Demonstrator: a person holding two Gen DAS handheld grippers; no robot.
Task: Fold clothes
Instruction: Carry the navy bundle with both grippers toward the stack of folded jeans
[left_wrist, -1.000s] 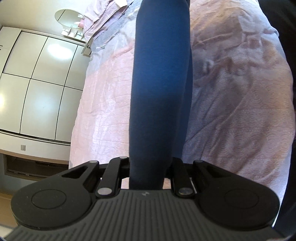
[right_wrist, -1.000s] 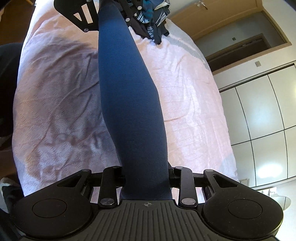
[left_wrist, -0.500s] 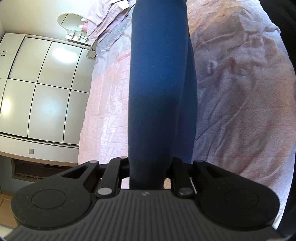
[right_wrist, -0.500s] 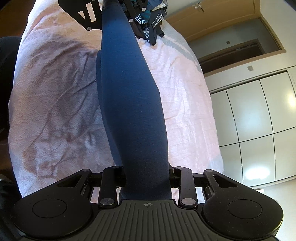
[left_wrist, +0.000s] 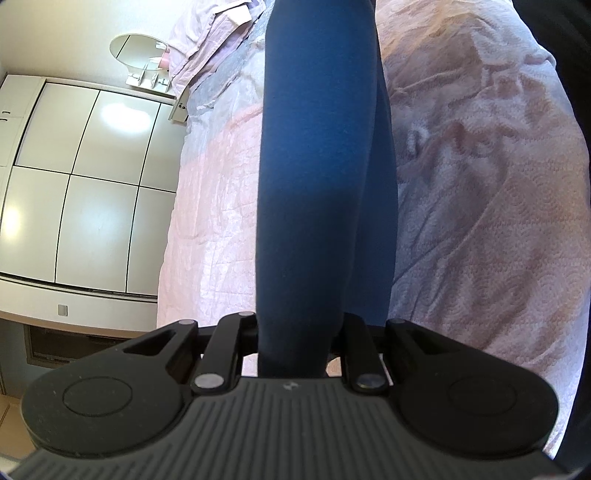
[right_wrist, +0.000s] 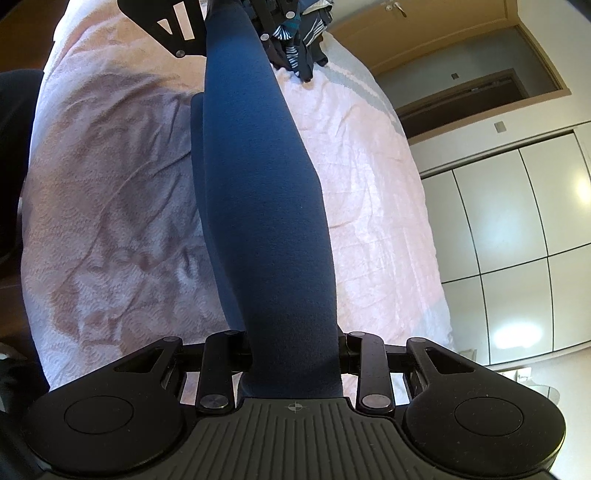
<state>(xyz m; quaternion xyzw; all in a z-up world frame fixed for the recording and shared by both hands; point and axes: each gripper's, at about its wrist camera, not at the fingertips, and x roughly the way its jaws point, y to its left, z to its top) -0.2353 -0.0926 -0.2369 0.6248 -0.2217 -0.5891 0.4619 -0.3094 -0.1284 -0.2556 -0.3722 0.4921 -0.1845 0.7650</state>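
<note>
Striped clothes pile (right_wrist: 301, 40) right view only, mirror (left_wrist: 138, 51) left, perhaps

We see both tools built in matte black: the left gripper (left_wrist: 295, 332) and right gripper (right_wrist: 293, 347) each show a ribbed base, two round side discs and silver rivets on slotted linkage arms. A small emblem, seemingly a crosshair, marks each base.

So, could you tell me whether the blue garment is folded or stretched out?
Stretched out: the blue garment runs as one taut band from the right gripper to the left gripper, above the bed.
</note>
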